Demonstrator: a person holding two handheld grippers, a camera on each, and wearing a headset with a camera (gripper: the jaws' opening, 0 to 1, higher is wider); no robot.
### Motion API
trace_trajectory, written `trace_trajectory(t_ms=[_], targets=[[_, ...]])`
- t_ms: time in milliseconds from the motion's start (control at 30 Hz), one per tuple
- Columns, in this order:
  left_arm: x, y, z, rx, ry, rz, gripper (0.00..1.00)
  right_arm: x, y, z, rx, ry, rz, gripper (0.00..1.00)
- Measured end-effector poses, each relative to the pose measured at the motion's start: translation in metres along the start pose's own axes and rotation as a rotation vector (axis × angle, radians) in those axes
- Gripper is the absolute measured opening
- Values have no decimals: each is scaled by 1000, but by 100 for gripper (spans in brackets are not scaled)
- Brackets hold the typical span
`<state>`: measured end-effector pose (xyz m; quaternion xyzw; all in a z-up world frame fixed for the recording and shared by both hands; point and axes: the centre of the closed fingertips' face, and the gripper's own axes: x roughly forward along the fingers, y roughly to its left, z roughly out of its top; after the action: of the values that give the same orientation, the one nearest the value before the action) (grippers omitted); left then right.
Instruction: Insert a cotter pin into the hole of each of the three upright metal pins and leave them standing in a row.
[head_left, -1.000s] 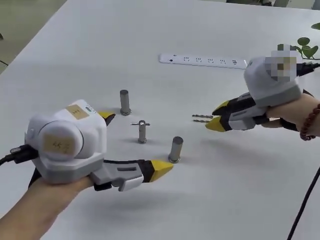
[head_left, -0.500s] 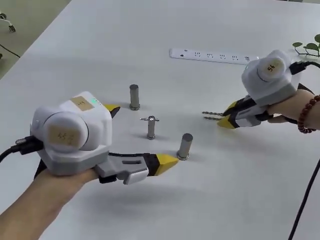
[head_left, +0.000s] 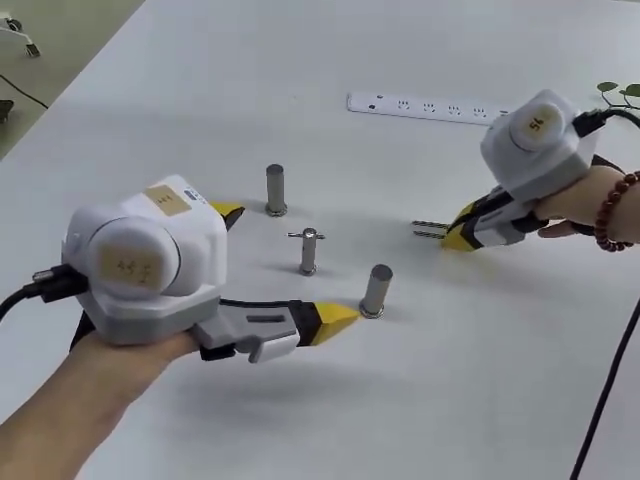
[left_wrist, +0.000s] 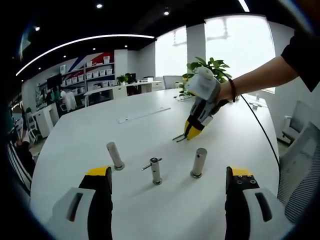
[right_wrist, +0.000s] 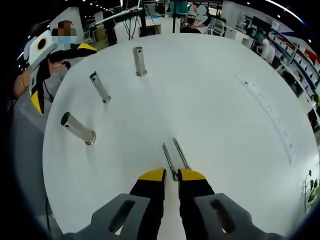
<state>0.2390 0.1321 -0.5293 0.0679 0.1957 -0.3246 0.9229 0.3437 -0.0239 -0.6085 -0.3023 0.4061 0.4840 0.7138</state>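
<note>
Three stubby grey metal pins (left_wrist: 157, 170) stand upright in a slanted row on the white table (head_left: 150, 80). Closest to the person, the left gripper (head_left: 288, 265) hangs with its yellow-tipped jaws spread wide, holding nothing, one tip on either side of the row. The nearest pin (head_left: 376, 291) is bare. The middle pin (head_left: 308, 250) has a thin inserted cotter pin (head_left: 305, 236) across its top, and the far pin (head_left: 276, 190) is bare too. Further off, the right gripper (head_left: 455, 237) is pinched tight on a loose two-legged wire cotter pin (head_left: 428, 231), well apart from the row, legs aimed that way. Beyond sits a long white power strip (head_left: 425, 108).

My worry is that nothing steadies the bare pins, so a slightly-off poke could topple one. The right gripper view shows the legs splaying apart, which the head view hides, so they might snag at the hole.
</note>
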Motion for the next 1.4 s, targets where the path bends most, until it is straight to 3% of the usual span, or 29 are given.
trace_trajectory(t_ms=[133,267,567,667,900,1400], targets=[[0,0,0,1,0,3,94,4,-3,0,-43,31,13,2],[-1,0,-2,0,15,0,92,4,1,0,-111,59,-14,0],[-2,1,-1,8,9,5,91,2,7,1,-129,59,-6,0],[-2,1,-1,13,11,6,90,2,13,4,-122,27,18,0],[-3,0,-3,9,26,2,85,-2,15,7,-141,-1,12,0],[-4,-1,9,-44,20,-3,71,-33,37,45,-259,-145,-11,0]])
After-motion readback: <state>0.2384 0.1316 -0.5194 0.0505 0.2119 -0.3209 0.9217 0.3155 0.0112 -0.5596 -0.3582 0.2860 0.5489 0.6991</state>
